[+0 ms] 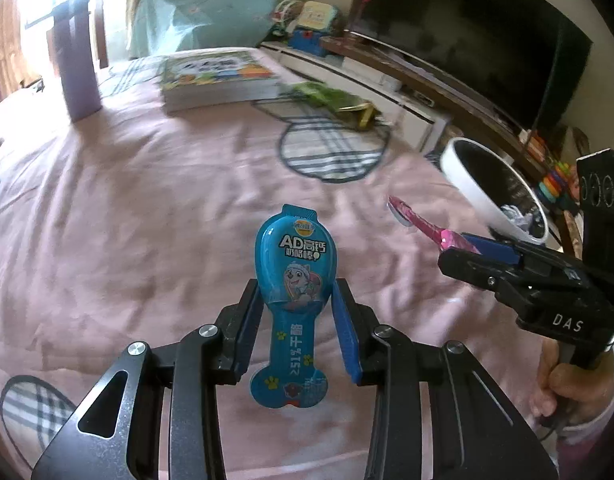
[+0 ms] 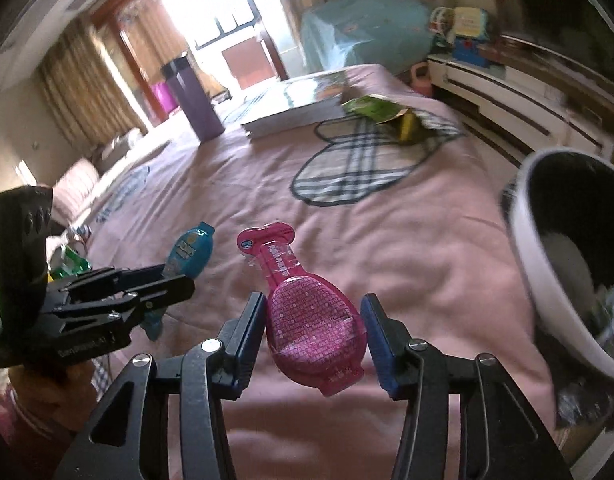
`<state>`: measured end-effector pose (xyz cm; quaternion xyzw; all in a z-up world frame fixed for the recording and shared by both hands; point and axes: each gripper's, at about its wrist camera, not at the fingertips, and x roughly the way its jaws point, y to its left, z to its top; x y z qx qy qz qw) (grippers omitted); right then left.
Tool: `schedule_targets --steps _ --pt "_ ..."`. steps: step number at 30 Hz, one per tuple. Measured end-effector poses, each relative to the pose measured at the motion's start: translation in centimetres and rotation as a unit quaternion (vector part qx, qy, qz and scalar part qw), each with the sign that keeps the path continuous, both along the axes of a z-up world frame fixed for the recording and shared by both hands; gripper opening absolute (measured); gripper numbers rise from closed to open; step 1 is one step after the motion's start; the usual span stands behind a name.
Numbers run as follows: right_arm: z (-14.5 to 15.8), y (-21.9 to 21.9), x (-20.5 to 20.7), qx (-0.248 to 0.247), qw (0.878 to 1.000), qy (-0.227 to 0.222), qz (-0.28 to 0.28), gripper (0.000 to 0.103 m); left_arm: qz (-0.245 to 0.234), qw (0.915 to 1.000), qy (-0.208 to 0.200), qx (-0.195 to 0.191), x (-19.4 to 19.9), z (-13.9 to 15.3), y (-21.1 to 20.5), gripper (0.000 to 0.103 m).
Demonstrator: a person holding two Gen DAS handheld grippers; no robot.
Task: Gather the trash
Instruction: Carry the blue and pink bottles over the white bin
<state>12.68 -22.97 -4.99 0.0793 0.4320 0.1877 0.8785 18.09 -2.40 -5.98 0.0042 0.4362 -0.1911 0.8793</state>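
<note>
My left gripper is shut on a blue cheese-stick wrapper, held above the pink bedspread; the wrapper also shows in the right wrist view. My right gripper is shut on a pink cheese-stick wrapper, which also shows in the left wrist view, near the white-rimmed trash bin. The bin also shows in the left wrist view and has crumpled trash inside. A green and gold snack bag lies at the bed's far side, and it shows in the right wrist view.
A stack of books and a purple bottle sit on the pink bedspread. A white TV cabinet and a dark TV stand to the right. Green wrappers lie behind the left gripper.
</note>
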Motion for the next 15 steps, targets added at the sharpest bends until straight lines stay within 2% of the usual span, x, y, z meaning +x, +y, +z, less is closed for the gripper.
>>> schedule_targets --steps 5,6,15 --pt "1.1 -2.5 -1.3 0.010 1.000 -0.017 -0.022 0.049 -0.022 0.9997 -0.005 0.009 -0.7 0.6 -2.8 0.033" --pt "1.3 -3.0 -1.6 0.012 0.999 -0.022 -0.027 0.049 -0.026 0.9996 -0.006 0.011 -0.9 0.7 -3.3 0.028" --pt "2.5 -6.3 -3.3 0.031 0.997 -0.042 -0.055 0.049 -0.054 0.9980 -0.022 0.024 -2.1 2.0 -7.2 0.028"
